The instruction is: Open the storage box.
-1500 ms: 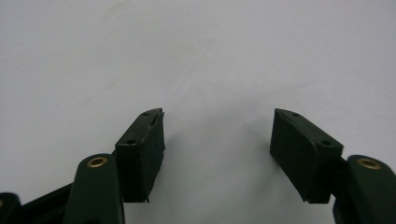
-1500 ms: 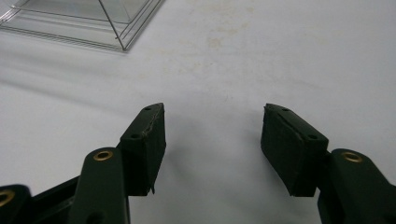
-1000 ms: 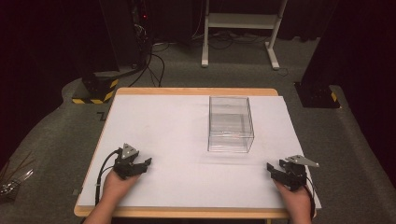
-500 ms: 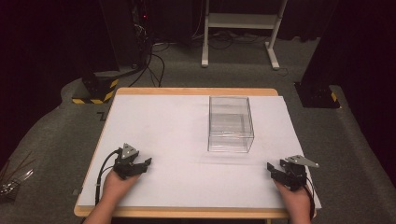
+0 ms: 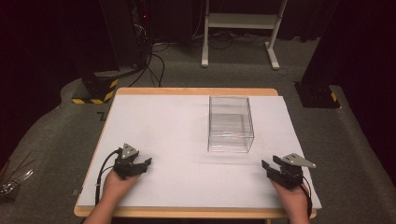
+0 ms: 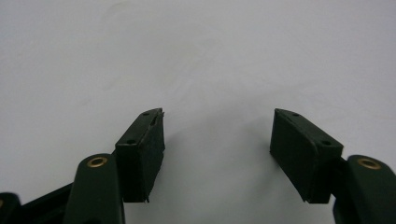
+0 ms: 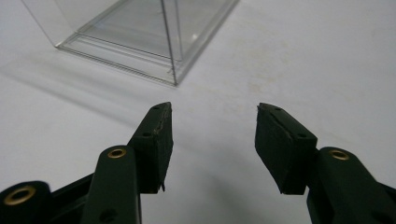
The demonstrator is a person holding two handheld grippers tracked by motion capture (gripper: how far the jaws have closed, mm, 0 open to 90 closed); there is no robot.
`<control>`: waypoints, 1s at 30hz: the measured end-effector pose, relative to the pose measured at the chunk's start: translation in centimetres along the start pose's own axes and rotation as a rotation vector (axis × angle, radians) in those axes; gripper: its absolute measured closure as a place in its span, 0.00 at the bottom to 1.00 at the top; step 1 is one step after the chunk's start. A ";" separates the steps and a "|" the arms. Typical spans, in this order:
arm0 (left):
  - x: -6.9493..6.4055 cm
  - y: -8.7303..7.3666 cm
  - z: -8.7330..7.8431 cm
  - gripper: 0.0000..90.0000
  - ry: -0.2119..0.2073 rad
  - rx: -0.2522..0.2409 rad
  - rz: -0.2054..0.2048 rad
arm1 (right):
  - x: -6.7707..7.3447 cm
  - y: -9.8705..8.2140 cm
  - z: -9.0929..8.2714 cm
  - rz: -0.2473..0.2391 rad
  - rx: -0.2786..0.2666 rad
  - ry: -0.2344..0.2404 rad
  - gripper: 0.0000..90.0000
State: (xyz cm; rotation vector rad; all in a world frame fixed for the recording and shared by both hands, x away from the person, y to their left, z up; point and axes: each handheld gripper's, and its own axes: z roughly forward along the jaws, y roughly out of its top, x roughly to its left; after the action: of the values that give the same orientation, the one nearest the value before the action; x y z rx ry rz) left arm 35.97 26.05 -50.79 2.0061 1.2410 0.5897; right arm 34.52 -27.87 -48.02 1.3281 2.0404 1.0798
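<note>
Jaws: both pairs spread apart, nothing between them.
Left gripper (image 5: 145, 163): resting near the table's (image 5: 168, 116) front edge, well apart from the box.
Right gripper (image 5: 267, 167): near the front right, pointing toward the box.
Box (image 5: 230, 123): clear, empty, upright, right of centre.
Advice: looks like a start pose; I'd approach the box slowly and squarely, since its thin walls may slip.

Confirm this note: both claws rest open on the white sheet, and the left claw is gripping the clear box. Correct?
Not quite. The left claw grips nothing; the left gripper view shows bare white sheet between its jaws. The clear box stands apart. The right claw is open too.
</note>
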 end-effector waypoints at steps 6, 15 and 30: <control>0.0 0.0 0.0 0.39 0.000 0.000 0.000 | 1.3 1.1 0.7 -0.032 0.005 0.045 0.54; 0.0 0.0 0.0 0.39 -0.001 0.000 0.000 | 4.0 2.7 1.3 -0.098 -0.042 0.073 0.52; 0.0 0.0 0.0 0.39 0.000 0.000 0.001 | 6.4 5.0 2.8 -0.126 -0.059 0.139 0.49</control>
State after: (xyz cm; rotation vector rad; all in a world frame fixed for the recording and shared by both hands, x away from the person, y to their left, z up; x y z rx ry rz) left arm 35.97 26.06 -50.79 2.0069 1.2402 0.5894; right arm 36.54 -19.92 -45.40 1.1068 2.1433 1.1946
